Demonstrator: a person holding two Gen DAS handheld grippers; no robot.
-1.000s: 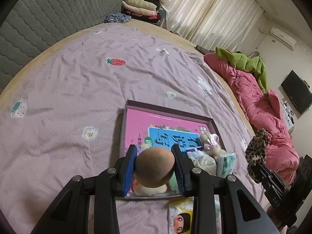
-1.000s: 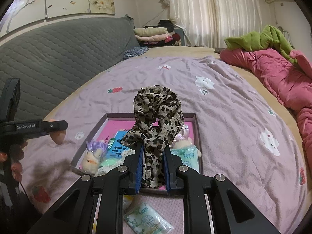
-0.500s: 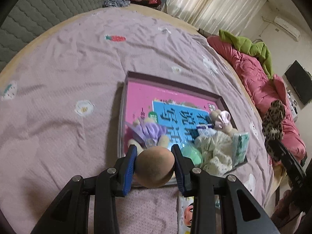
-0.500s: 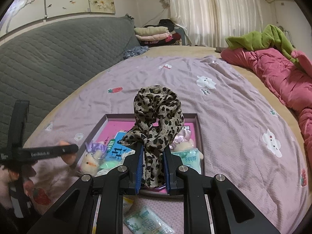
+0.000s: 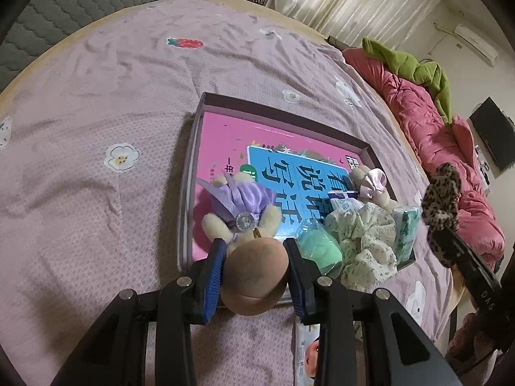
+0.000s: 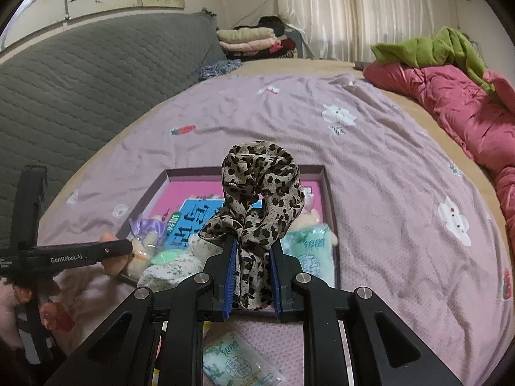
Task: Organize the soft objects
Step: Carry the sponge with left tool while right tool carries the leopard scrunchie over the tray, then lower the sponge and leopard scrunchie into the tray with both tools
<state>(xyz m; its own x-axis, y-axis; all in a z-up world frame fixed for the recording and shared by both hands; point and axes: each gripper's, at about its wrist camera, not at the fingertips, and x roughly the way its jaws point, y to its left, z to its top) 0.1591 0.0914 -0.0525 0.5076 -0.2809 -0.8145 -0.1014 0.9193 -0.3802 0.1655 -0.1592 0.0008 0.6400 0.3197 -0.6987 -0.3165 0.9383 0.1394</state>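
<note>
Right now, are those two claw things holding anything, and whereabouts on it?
Yes. The left gripper squeezes a brown squishy ball across its sides. The right gripper pinches a leopard-print scrunchie by its lower, bunched end.

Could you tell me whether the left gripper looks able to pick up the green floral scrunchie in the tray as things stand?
Probably not yet: the left gripper is shut on a brown ball, which fills its fingers. The floral scrunchie itself lies uncovered in the tray.

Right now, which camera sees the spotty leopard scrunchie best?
The right wrist view: the leopard scrunchie fills the middle, pinched between the right gripper pads. In the left wrist view it is small and far off at the right edge.
</note>
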